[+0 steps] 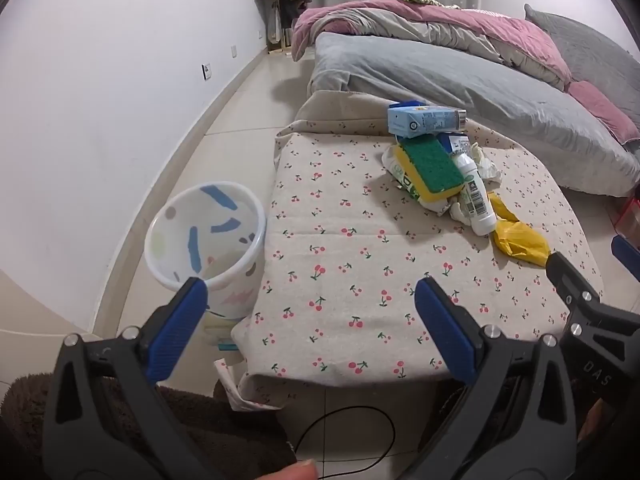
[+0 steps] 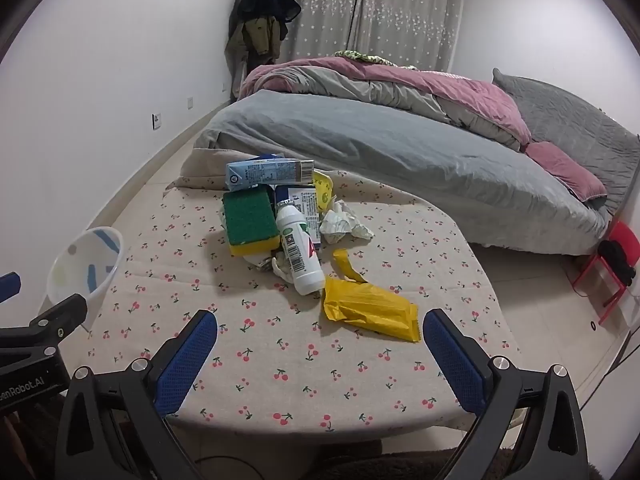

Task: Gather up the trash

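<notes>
A low table (image 2: pixel 360 380) draped in a beige cloth printed with red cherries stands in a white-walled bedroom, its far end heaped with trash: a light-blue carton (image 2: pixel 268 174) lying across the top of the pile, a green-and-yellow sponge (image 2: pixel 250 220) just below it, a white plastic bottle (image 2: pixel 300 256) on its side, crumpled white paper (image 2: pixel 344 226) beside the bottle, and a yellow wrapper (image 2: pixel 370 314) nearest the camera. A white wastebasket (image 1: pixel 206 240) with blue and pastel marks stands on the pale tiled floor (image 1: pixel 236 120) at the table's left edge, apart from the heap. The left gripper (image 1: pixel 312 332) hovers with its blue-padded jaws spread wide and nothing between them, one finger over the basket's rim, the other above the cloth. The right gripper (image 2: pixel 320 356) hangs likewise wide open and empty above the near part of the table, short of the yellow wrapper. Behind the table lies a bed (image 2: pixel 400 152) with a grey cover and a rumpled pink-and-grey quilt; star-patterned curtains (image 2: pixel 380 12) close the far wall, and coats (image 2: pixel 260 20) hang in the corner. A red stool (image 2: pixel 612 264) stands at right.
</notes>
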Demonstrator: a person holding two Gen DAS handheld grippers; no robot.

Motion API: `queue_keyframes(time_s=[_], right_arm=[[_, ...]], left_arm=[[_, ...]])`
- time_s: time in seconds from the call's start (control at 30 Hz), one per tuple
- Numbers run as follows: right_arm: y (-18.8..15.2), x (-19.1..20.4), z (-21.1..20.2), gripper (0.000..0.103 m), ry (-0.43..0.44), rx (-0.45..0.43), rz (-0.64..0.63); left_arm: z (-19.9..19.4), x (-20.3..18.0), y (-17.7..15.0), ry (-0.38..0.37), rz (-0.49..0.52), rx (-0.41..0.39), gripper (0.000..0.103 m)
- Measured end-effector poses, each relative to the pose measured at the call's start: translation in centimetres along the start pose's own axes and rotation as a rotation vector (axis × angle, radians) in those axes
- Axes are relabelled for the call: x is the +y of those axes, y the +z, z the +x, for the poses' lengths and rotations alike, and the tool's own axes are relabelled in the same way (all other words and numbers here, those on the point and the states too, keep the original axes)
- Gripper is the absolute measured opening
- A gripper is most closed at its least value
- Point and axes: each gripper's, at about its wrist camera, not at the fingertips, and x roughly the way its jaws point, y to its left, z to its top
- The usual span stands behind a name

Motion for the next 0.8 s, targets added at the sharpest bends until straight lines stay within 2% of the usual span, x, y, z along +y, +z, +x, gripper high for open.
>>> queue_keyframes(time_s=[0.8], right_arm=[[-0.11,-0.11,-0.06,0.103,-0.003,-0.018,0.000]], left_arm=[[-0.88,-0.06,0.02,-0.006,-0.005,-0.054,0.103]])
